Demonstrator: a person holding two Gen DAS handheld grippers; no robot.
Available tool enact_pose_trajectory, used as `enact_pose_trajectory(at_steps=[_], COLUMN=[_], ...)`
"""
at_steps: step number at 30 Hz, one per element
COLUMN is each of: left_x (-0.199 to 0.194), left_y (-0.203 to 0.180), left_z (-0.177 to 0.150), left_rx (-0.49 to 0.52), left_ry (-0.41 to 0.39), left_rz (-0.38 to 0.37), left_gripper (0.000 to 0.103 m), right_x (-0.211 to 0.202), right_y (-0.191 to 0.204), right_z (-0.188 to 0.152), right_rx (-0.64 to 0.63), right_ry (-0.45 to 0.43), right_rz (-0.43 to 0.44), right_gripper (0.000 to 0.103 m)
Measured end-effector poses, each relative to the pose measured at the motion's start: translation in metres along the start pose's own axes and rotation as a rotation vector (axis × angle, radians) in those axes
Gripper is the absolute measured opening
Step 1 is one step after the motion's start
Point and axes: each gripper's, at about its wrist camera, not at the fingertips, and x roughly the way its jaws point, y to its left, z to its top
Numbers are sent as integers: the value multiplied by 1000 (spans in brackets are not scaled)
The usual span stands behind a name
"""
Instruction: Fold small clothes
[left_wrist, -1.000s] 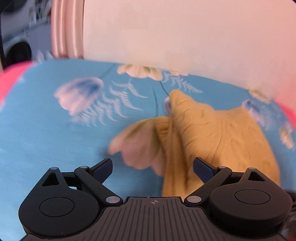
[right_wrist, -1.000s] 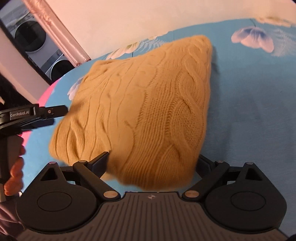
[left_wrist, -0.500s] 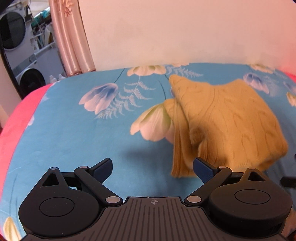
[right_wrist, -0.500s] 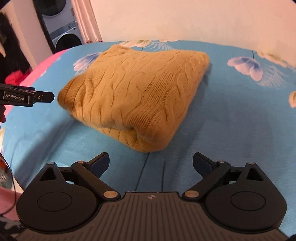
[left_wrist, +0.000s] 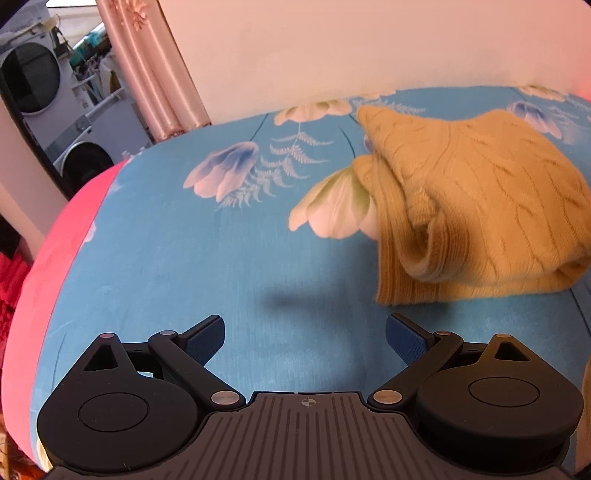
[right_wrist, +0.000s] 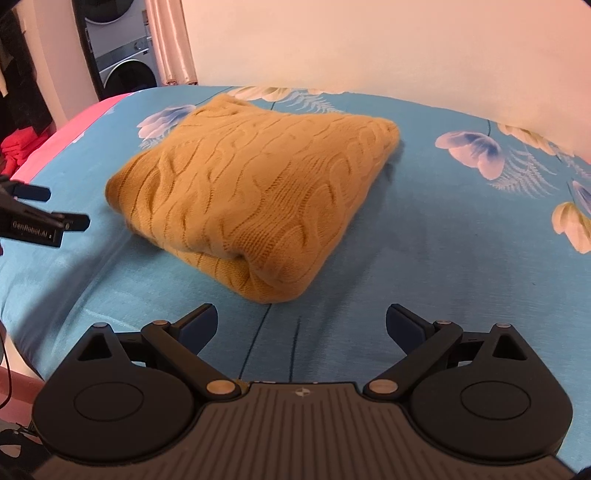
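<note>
Both grippers had pulled back from the yellow sweater (right_wrist: 255, 199) since a second earlier, when the knit lay between my right gripper's fingers. By this moment my right gripper (right_wrist: 301, 323) hung spread and empty just short of the bundle, and my left gripper (left_wrist: 304, 332) was likewise spread, holding nothing, off to the sweater's side. The sweater sat folded into a thick, compact packet on the blue floral bedsheet (right_wrist: 443, 236), near the wall. I judged the folding done; at most a ribbed edge on the left side wanted tucking
</note>
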Motion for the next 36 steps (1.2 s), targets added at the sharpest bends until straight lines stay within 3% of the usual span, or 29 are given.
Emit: enact_pose_trajectory(at_steps=[13,36], left_x=[3,4], left_y=[-2,-5], left_z=[-1,-1], left_rx=[7,16], left_ry=[19,45], left_rz=[25,37], left_gripper=[103,103], right_x=[1,10], right_y=[-8,-3], right_z=[6,7], right_rx=[26,22], right_ry=[-24,-14], right_rz=[-36,-22], right_gripper=[99,99])
